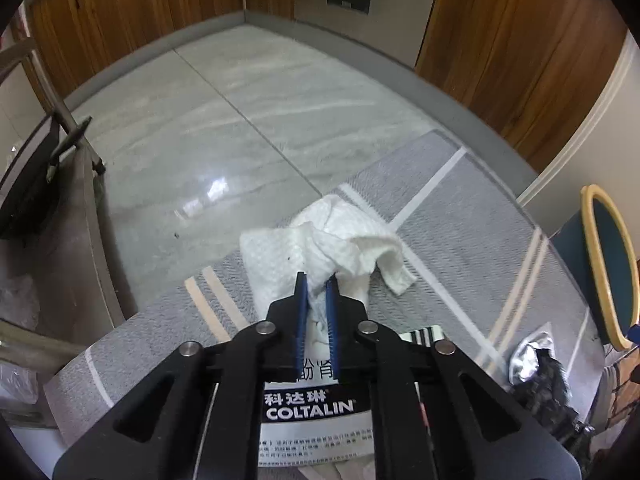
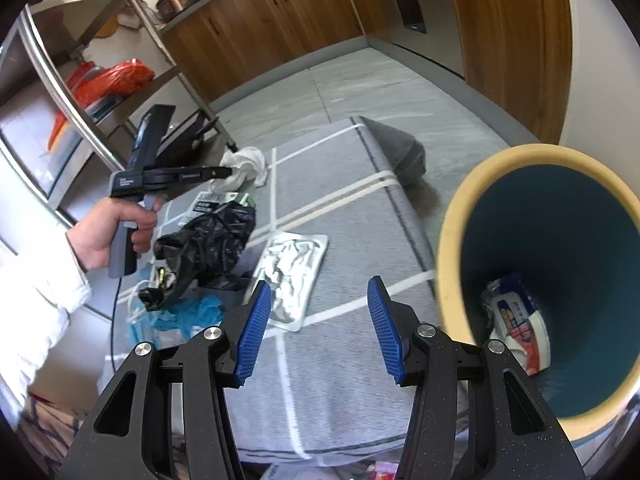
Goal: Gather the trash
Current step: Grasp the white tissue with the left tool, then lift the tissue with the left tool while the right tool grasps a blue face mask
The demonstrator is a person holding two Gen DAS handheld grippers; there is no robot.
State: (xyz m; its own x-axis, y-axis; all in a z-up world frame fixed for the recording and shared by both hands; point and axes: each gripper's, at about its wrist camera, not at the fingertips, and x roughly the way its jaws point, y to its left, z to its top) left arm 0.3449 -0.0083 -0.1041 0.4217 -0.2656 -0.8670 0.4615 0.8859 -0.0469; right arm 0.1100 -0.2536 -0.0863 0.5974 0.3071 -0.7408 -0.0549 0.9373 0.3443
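The left hand-held gripper (image 1: 317,280) has its two blue pads squeezed almost together on a crumpled white paper towel (image 1: 324,236). The towel is pinched at one bunched end. From there it spreads away from the pads, out to the left and to the right, so it is wider across than it is long. One loose corner hangs to the right. In the right wrist view the same towel (image 2: 246,164) sticks out past the tip of the left hand-held gripper (image 2: 228,171), toward the wooden cabinets (image 2: 260,28). I cannot tell if the towel touches the rug or is lifted just off it.

Under the towel is a grey rug (image 1: 460,240) with pale stripes, lying on the shiny floor (image 1: 224,132). A white box marked COLTALIN (image 1: 310,412) lies on the rug right below the left hand-held gripper.

The right hand-held gripper (image 2: 318,312) is wide open and holds nothing. Its blue pads (image 2: 256,332) stand well apart above the rug. Just to its right is a bin (image 2: 452,264) with a yellow rim and a dark blue inside. A white packet (image 2: 516,328) lies at the bottom of it.

Still on the rug are a silver foil pack (image 2: 294,276), a black plastic bag (image 2: 212,240) and a blue glove (image 2: 192,316). The foil pack's long side points away from the right hand-held gripper.
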